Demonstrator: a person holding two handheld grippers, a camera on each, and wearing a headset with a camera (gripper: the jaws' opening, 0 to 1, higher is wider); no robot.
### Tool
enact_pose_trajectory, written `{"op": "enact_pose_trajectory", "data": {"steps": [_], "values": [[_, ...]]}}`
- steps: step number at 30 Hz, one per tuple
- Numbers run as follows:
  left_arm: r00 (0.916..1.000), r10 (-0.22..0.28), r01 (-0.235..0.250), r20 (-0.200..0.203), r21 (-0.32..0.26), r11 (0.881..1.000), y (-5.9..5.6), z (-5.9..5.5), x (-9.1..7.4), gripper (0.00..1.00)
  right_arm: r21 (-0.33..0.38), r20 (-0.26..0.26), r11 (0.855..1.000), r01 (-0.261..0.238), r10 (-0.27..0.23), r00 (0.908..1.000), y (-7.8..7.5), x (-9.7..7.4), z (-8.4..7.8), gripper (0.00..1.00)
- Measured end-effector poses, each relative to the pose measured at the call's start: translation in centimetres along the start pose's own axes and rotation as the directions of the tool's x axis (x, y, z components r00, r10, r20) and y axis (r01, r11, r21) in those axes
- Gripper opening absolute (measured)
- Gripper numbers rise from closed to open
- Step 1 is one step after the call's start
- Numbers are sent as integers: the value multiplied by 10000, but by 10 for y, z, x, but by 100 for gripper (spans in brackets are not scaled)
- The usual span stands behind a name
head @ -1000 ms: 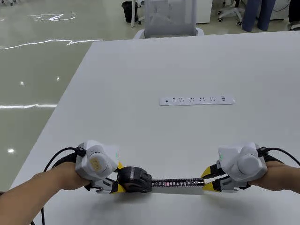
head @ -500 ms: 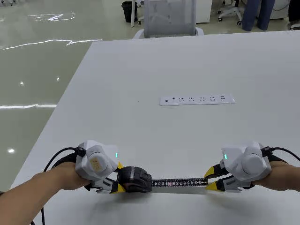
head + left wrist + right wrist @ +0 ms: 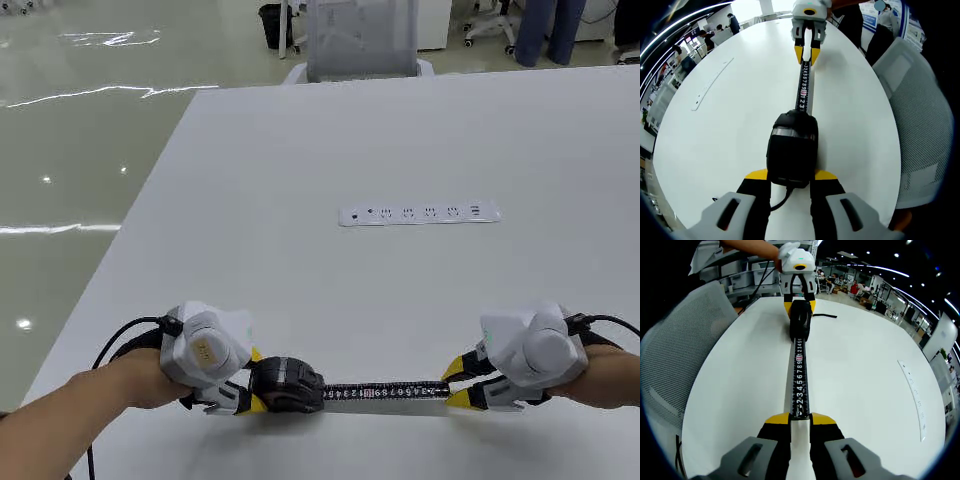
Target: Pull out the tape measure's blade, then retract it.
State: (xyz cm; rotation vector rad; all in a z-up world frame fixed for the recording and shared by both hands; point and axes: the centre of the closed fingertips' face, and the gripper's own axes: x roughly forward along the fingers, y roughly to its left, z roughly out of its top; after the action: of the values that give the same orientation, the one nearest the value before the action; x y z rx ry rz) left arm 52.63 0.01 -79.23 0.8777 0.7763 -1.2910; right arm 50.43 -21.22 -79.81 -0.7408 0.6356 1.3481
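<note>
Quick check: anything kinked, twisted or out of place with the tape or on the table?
Nothing stands out. The blade runs straight and flat from the tape measure, clamped in the left gripper, to the right gripper pinching its end. The power strip lies flat further back on the table.

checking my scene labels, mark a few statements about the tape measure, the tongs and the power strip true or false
1. The left tongs clamp the black tape measure case. True.
2. The blade is fully wound into the case. False: it stretches out from the case to the right tongs.
3. The right tongs are shut on the blade's end. True.
4. The power strip lies under the blade. False: it lies apart from it, farther across the white table.
</note>
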Motion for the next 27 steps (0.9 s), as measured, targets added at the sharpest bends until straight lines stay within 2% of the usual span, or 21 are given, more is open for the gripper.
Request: {"op": "enact_pose_trajectory", "data": {"steps": [27], "values": [[10000,22,-22,-17,3,10000,1,-2,0,25,-49,56,9999,96,-96,9999,0,-8,-6,12]]}}
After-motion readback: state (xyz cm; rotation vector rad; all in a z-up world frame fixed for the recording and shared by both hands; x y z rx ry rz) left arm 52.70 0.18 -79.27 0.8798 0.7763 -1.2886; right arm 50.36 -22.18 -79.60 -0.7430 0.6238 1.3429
